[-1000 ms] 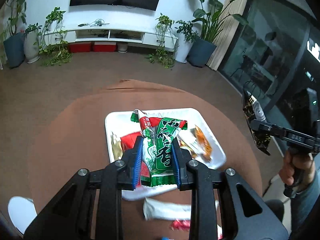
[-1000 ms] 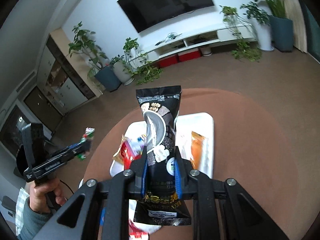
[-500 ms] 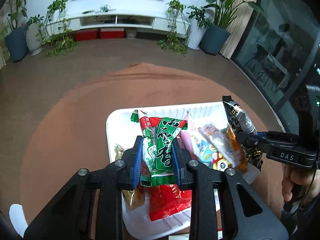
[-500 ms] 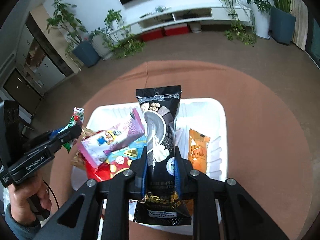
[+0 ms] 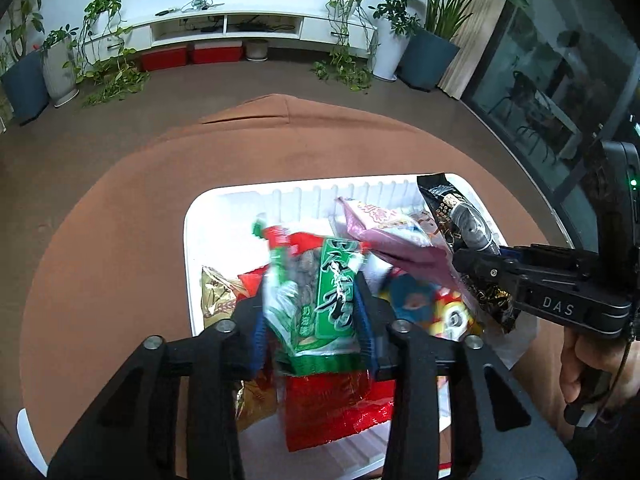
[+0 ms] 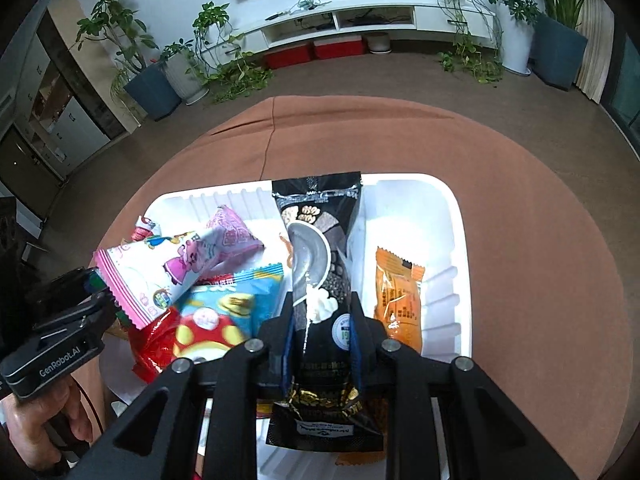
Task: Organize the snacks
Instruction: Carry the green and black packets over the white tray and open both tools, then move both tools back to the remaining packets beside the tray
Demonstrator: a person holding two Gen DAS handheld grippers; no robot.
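A white tray [image 5: 192, 240] on a round brown table holds several snack packets. My left gripper [image 5: 312, 312] holds a green and red snack packet [image 5: 332, 296] low over the tray's near left part; the packet looks blurred and the jaws stand slightly wider than it. My right gripper [image 6: 322, 320] is shut on a tall black snack pouch [image 6: 318, 240], over the tray [image 6: 456, 216] middle. The right gripper with the black pouch [image 5: 464, 232] also shows in the left wrist view. In the tray lie a pink packet [image 6: 180, 264], a blue mushroom packet [image 6: 224, 312] and an orange packet [image 6: 398, 296].
The brown tablecloth [image 5: 120, 240] surrounds the tray. A gold packet [image 5: 216, 296] and a red packet [image 5: 332, 408] lie at the tray's left and near side. Beyond are floor, potted plants [image 5: 424, 40] and a white TV cabinet [image 5: 240, 28].
Both grippers have moved forward and down over the tray with their packets. The green packet now looks blurred and tilted in the left gripper, whose jaws appear a little wider.
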